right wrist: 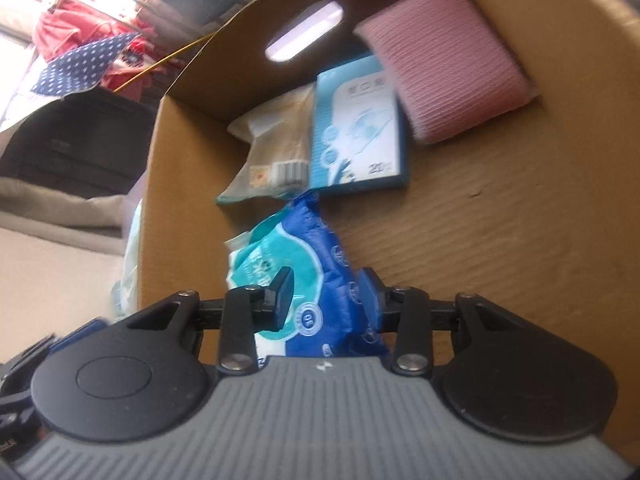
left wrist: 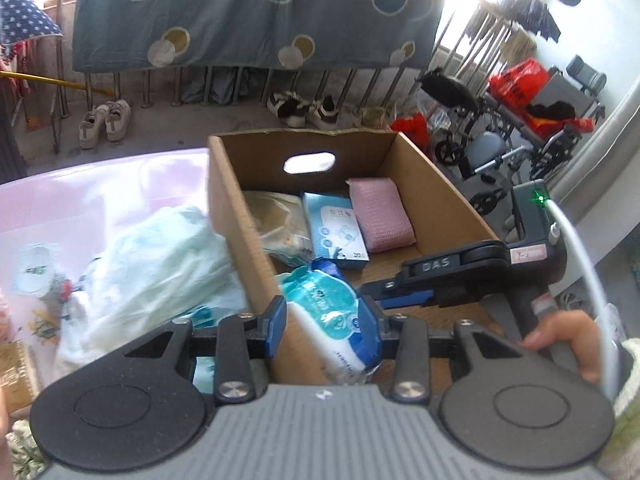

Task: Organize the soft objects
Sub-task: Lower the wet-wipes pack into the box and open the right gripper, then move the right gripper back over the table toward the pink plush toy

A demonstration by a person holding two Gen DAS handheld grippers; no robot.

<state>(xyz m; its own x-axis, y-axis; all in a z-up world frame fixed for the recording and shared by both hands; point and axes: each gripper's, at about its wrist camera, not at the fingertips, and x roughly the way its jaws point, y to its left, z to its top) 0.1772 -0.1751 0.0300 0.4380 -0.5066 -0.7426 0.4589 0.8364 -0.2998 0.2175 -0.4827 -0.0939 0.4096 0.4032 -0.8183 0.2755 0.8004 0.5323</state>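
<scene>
A blue and teal soft pack of wipes [left wrist: 332,312] is held over the near end of the cardboard box [left wrist: 436,200]. My left gripper [left wrist: 326,326] is shut on its sides. My right gripper [left wrist: 384,292] comes in from the right and is shut on the same pack [right wrist: 304,280]; in its own view its midpoint [right wrist: 326,300] lies on the pack. Inside the box lie a pink sponge-like pad [left wrist: 380,214], a blue and white flat packet [left wrist: 336,228] and a beige bag [left wrist: 276,216]; they also show in the right wrist view: pad [right wrist: 448,60], packet [right wrist: 360,128], bag [right wrist: 276,152].
Left of the box is a pink bin [left wrist: 80,200] holding a pale green plastic bag [left wrist: 160,264] and small packets. Shoes [left wrist: 104,122], a hanging blue quilt [left wrist: 248,12] and wheelchairs [left wrist: 500,132] stand behind.
</scene>
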